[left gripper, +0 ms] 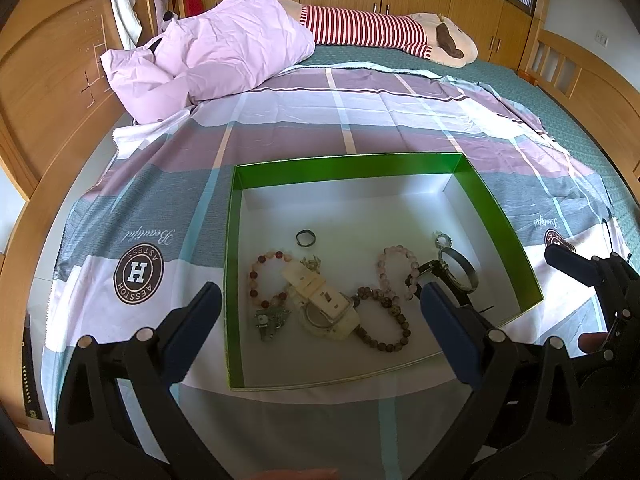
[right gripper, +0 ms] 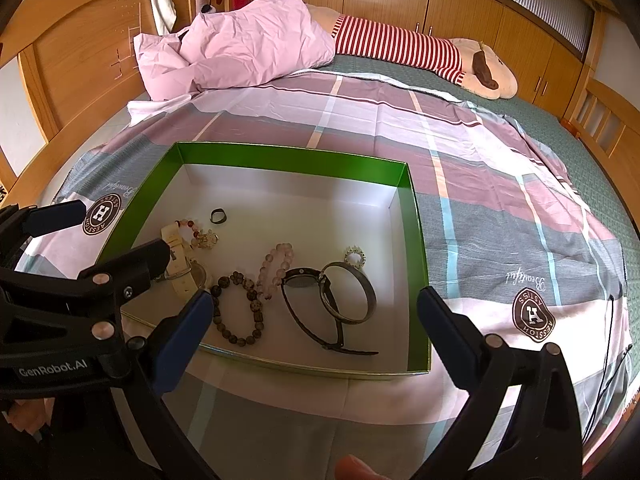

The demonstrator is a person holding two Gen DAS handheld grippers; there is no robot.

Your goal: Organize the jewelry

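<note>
A green box (left gripper: 496,216) (right gripper: 414,232) with a white floor lies on the bed. Jewelry lies in it: a cream watch (left gripper: 324,304) (right gripper: 178,264), a red bead bracelet (left gripper: 260,276), a brown bead bracelet (left gripper: 384,320) (right gripper: 240,308), a pink bead bracelet (left gripper: 394,268) (right gripper: 276,268), a black watch (right gripper: 316,304), a metal bangle (left gripper: 460,268) (right gripper: 356,292), a dark ring (left gripper: 305,237) (right gripper: 218,216), a sparkly ring (right gripper: 355,257) and a silver brooch (left gripper: 270,318). My left gripper (left gripper: 320,320) is open over the box's near side. My right gripper (right gripper: 316,324) is open there too.
A checked purple, grey and white sheet (left gripper: 360,120) (right gripper: 480,200) covers the bed. A pink pillow (left gripper: 216,48) (right gripper: 248,48) and a striped plush toy (left gripper: 380,28) (right gripper: 420,48) lie at the far side. Wooden headboard (left gripper: 48,80) stands left, cupboards behind.
</note>
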